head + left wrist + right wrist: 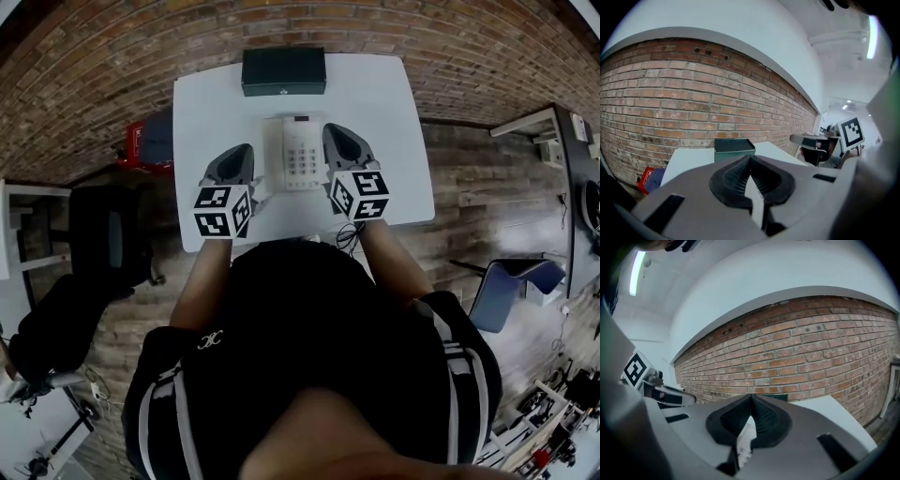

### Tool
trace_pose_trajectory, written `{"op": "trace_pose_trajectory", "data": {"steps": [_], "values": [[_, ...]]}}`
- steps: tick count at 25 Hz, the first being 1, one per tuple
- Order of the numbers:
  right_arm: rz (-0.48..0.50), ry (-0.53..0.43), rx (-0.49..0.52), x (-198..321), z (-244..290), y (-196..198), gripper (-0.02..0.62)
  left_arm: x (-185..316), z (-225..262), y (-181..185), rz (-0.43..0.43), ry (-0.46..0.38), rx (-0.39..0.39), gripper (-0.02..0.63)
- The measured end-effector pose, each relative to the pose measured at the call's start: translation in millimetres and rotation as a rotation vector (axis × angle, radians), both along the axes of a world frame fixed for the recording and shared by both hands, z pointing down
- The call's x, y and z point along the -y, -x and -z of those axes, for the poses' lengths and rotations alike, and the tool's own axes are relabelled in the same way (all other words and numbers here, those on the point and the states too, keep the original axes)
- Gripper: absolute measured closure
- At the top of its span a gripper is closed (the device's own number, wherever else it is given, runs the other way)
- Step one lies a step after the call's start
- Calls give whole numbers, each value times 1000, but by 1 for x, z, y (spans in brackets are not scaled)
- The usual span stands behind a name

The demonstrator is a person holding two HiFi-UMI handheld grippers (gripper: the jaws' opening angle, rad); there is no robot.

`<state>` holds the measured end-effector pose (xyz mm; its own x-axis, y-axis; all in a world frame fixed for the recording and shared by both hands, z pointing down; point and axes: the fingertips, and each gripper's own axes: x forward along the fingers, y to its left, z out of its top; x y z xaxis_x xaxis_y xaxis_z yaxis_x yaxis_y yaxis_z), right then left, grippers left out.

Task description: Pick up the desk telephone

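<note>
The desk telephone (pixel 301 155), pale with a keypad, lies in the middle of the white table (pixel 394 122). My left gripper (pixel 246 153) is beside its left edge and my right gripper (pixel 334 133) beside its right edge, both shut with nothing between the jaws. Whether either touches the phone I cannot tell. In the left gripper view the closed jaws (pixel 751 158) point over the table toward a dark green box (pixel 734 149). In the right gripper view the closed jaws (pixel 751 397) leave a slit in which part of the white telephone (pixel 746 439) shows.
A dark green box (pixel 283 71) stands at the table's far edge against the brick wall. A cable (pixel 348 235) hangs at the near edge. On the floor are a red item (pixel 137 141) and a black chair (pixel 108 239) at left, a blue chair (pixel 511 281) at right.
</note>
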<state>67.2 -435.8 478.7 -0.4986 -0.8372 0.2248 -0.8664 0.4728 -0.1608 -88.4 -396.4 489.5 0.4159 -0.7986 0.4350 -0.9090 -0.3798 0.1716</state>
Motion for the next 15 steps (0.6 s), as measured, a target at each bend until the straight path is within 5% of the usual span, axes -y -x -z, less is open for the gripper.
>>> {"op": "trace_pose_trajectory", "data": {"steps": [12,15], "values": [[29,242,-39,17,-83,-4,594,19,-55,5,-55,255,-235,606],[50,330,4,18,-103,-2,534,25,-69,15,-23,276,-238,604]]}}
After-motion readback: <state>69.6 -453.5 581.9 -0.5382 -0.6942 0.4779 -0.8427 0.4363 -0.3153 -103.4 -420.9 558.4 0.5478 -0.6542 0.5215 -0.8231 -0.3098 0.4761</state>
